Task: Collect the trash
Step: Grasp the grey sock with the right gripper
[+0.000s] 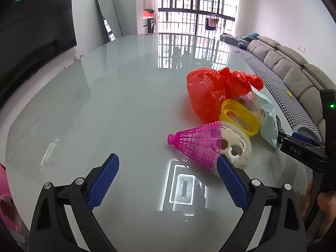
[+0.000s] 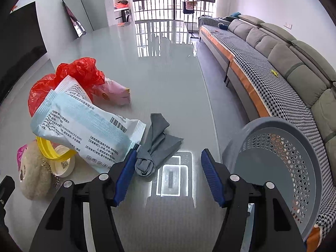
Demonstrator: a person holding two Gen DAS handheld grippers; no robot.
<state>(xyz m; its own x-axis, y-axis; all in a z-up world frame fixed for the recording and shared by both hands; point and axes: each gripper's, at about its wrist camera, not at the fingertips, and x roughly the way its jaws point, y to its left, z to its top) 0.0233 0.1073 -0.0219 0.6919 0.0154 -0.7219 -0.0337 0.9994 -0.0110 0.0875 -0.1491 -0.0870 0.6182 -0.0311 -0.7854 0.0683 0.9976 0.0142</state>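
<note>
A pile lies on the glossy grey table: a red plastic bag, a pink shuttlecock, a cream plush toy, a yellow ring and a pale blue wipes packet. A pink packet and a grey folded cloth lie nearby. My left gripper is open and empty, its right finger beside the shuttlecock. My right gripper is open and empty over the table, its left finger by the cloth and packet. The right gripper also shows in the left wrist view.
A grey perforated bin stands off the table's right edge. A grey sofa with a checked cover runs along the right wall. A dark TV and a leaning mirror are at the left. A pink object is at the left edge.
</note>
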